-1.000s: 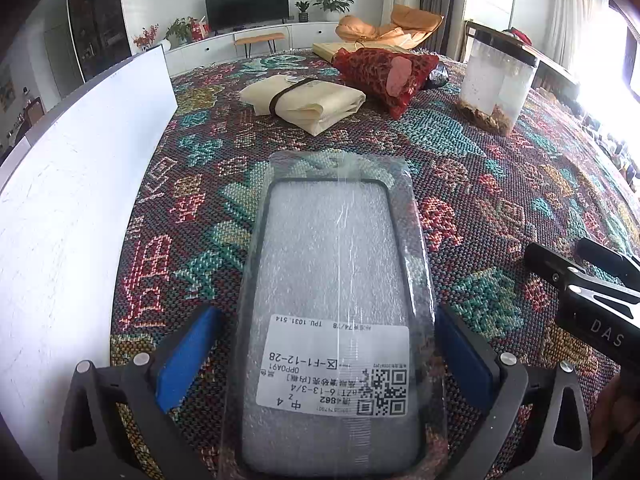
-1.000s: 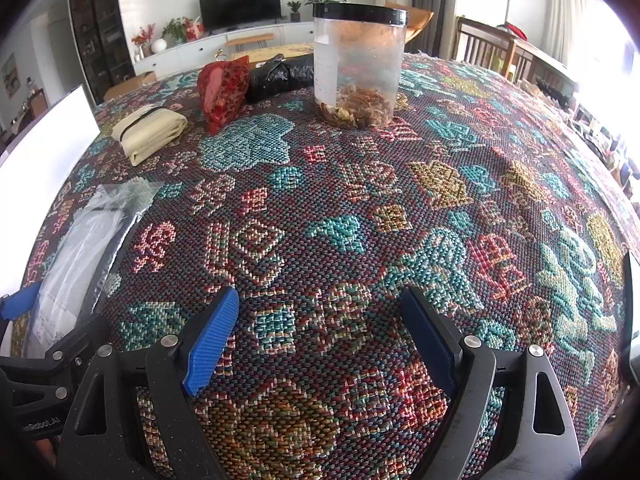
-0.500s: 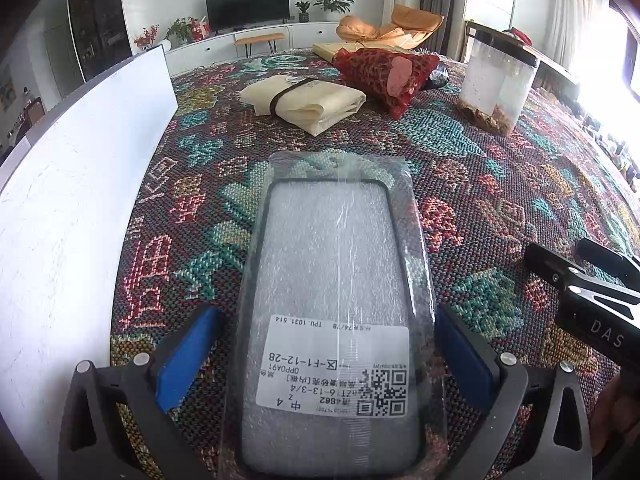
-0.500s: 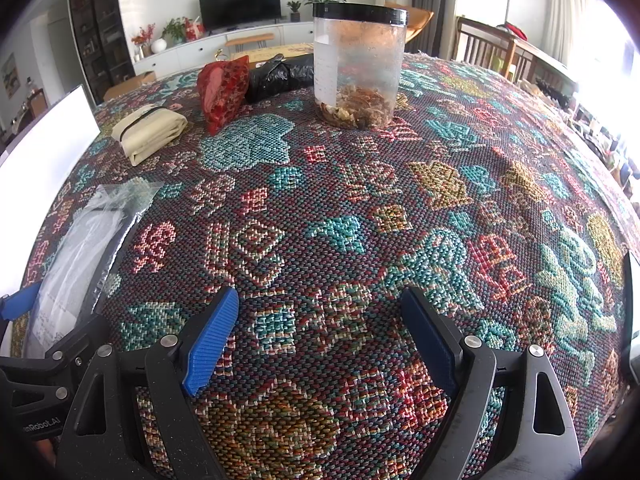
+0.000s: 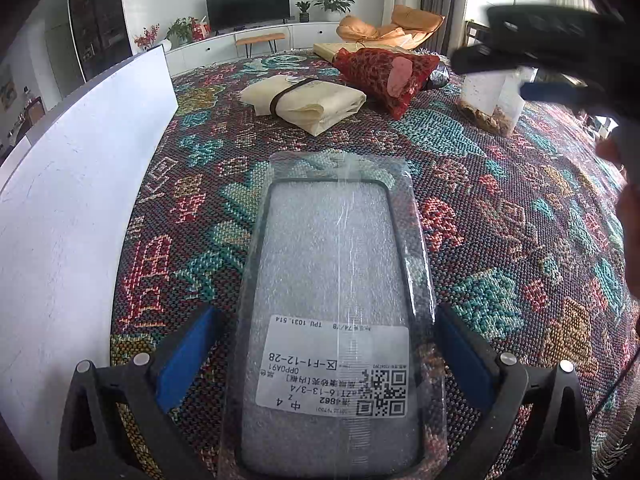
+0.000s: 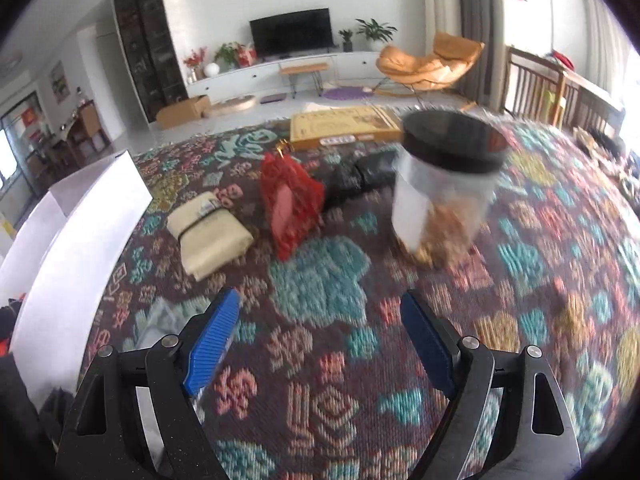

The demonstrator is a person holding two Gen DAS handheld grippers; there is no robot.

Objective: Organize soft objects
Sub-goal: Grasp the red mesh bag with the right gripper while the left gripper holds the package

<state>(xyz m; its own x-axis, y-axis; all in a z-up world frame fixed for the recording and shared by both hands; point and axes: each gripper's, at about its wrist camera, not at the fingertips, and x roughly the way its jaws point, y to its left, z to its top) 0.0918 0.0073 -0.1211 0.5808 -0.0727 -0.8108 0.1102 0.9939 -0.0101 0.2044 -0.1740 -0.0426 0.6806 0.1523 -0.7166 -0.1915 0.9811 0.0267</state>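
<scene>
Left gripper (image 5: 326, 354), black frame with blue pads, sits low over the multicoloured woven patterned tablecloth (image 5: 500, 208) with its jaws spread wide; between them lies a flat clear-plastic-bagged phone case with a white barcode label (image 5: 334, 296), resting on the cloth. Pads stand either side of the bag; contact with its edges cannot be told, and nothing looks squeezed. A white board panel (image 5: 80, 184) stands upright along the left edge of the table. Beyond the bag: a folded cream cloth bundle bound with a dark band (image 5: 304, 100), and next to it on the right a red patterned fabric pouch with a pink patch (image 5: 386, 74); a clear plastic jar with a black lid and brownish contents (image 5: 490, 106) stands further right, partly hidden by the raised right gripper (image 5: 552, 52), blurred. In the right wrist view the right gripper (image 6: 320, 340) is held above the table, jaws apart, nothing between them. Below and ahead of it the same cream bundle (image 6: 210, 234), red pouch (image 6: 292, 204) and jar (image 6: 444, 184) show, with a crumpled black bag (image 6: 356, 176) lying between pouch and jar. A yellow flat box (image 6: 344, 126) lies at the far table edge. Right view is motion-blurred.
</scene>
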